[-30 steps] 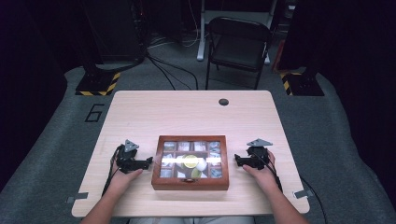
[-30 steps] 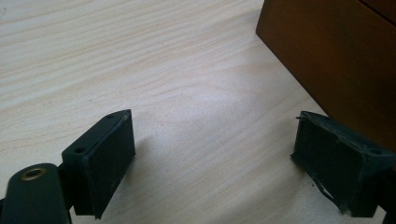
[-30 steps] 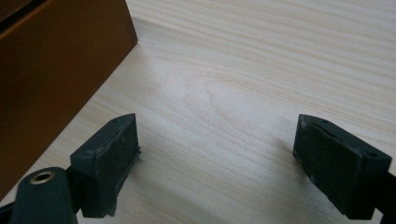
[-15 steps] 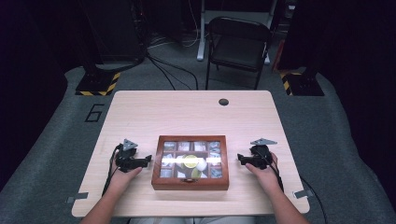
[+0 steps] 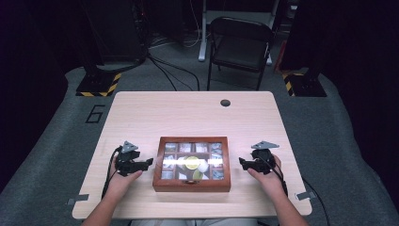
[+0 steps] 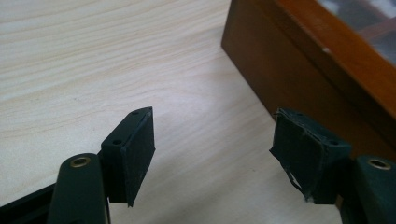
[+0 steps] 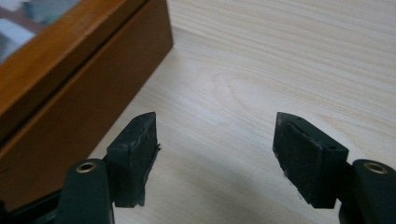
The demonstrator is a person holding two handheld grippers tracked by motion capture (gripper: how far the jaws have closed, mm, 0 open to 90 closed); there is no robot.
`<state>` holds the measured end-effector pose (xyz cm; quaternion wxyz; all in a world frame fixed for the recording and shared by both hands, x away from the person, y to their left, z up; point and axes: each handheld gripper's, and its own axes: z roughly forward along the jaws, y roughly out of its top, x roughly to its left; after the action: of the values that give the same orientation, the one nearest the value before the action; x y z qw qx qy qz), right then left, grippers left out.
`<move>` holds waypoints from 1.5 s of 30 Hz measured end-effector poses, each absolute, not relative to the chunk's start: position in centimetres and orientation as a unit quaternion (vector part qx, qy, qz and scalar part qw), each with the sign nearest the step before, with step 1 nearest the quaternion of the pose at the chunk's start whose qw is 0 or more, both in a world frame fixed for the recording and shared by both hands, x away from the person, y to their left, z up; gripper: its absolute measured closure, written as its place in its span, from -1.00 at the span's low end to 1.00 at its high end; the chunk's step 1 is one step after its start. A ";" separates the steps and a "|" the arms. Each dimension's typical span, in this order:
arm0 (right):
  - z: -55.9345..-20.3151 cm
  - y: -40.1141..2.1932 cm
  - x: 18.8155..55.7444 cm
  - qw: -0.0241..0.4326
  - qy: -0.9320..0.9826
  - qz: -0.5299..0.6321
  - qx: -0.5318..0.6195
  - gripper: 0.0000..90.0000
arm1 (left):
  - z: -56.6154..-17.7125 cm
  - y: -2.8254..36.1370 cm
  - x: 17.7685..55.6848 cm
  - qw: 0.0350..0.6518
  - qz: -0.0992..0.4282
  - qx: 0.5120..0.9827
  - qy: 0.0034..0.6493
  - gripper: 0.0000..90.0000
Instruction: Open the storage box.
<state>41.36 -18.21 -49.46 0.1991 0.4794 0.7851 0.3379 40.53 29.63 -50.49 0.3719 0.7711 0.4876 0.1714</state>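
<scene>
A brown wooden box (image 5: 192, 184) with a glass lid over small compartments sits near the table's front edge. My left gripper (image 5: 148, 163) lies just left of it and points at its side wall (image 6: 299, 70). This left gripper (image 6: 212, 122) is open. Its jaws have just been closing, with only bare table between them. My right gripper (image 5: 243, 163) is just right of the box and faces its other side (image 7: 84, 84). The right gripper (image 7: 215, 122) is open too. Its jaws have also just been closing on nothing. Neither gripper touches the box.
The light wooden table (image 5: 188, 113) has a round black cable hole (image 5: 225, 102) at the back. A black folding chair (image 5: 240, 42) stands behind the table. Cables and striped stand bases (image 5: 98, 87) lie on the grey floor.
My right gripper has shifted slightly to the right, away from the box. The left hand has stayed in place.
</scene>
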 end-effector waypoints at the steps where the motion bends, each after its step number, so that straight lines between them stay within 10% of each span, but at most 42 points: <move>1: -49.3 -18.0 41.1 0.198 0.785 0.341 0.478 -0.32 | -50.3 29.6 40.3 0.376 0.171 0.770 0.487 -0.34; 45: -45.1 -17.5 33.5 0.159 0.787 0.402 0.441 -0.18 | -46.9 28.5 33.4 0.419 0.134 0.765 0.470 -0.27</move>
<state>33.47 -17.47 -45.08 0.1589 0.4408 0.7869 0.4015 33.35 28.54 -46.89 0.4190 0.7650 0.4704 0.1337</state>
